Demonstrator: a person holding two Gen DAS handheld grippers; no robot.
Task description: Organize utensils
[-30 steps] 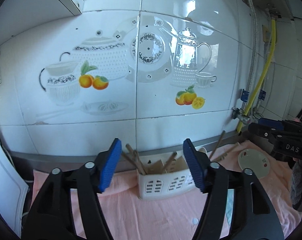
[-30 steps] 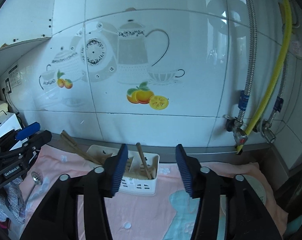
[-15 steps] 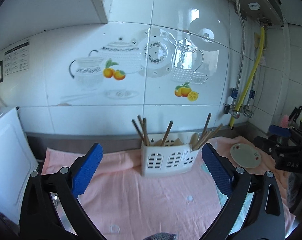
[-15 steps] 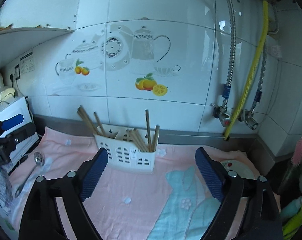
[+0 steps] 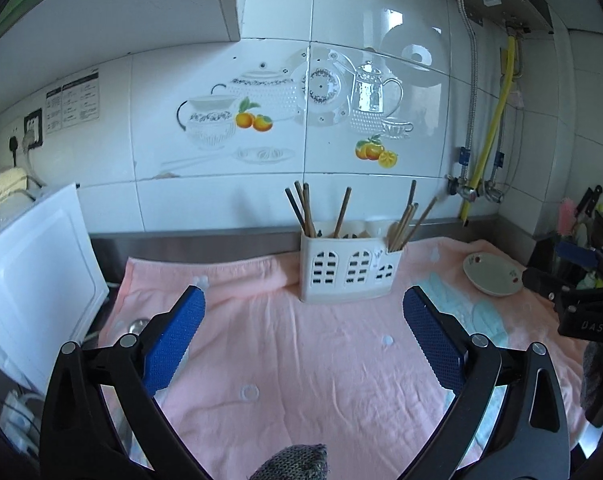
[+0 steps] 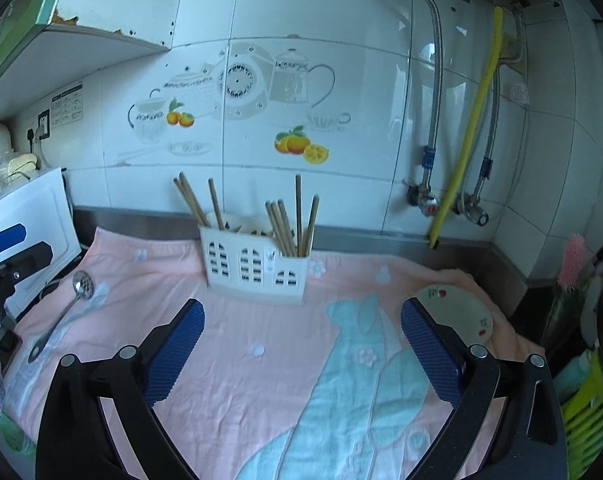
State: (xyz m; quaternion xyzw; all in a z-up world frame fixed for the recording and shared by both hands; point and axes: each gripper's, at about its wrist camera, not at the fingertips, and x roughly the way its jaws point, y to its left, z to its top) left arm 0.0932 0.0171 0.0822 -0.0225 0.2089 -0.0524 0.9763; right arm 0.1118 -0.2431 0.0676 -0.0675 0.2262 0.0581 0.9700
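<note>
Two claws, left gripper (image 5: pixel 301 296) and right gripper (image 6: pixel 301 307), spread wide, jaws just opened, nothing between the pads of either. Hovering above the near half of a pink towel (image 6: pixel 261 380), angled down toward it.

Judged to be between steps: nothing in hand, a fresh pick to be chosen. Probably the slotted spoon (image 6: pixel 61 316) next, lying loose at the left edge of the towel, bowl far, handle near. Calls for the left claw to swing left, drop low, close across the thin handle, then lift and carry to the holder. Flat metal on soft cloth: likely awkward to get the pads under.

White utensil holder (image 6: pixel 253 264) upright at the far middle of the towel, close to the tiled wall, with arched cut-outs in front. Brown chopsticks (image 6: pixel 285 224) standing in it in two bunches, left and right, fanned and leaning. Small dish (image 6: pixel 455 312) at the right, well apart from the holder.
</note>
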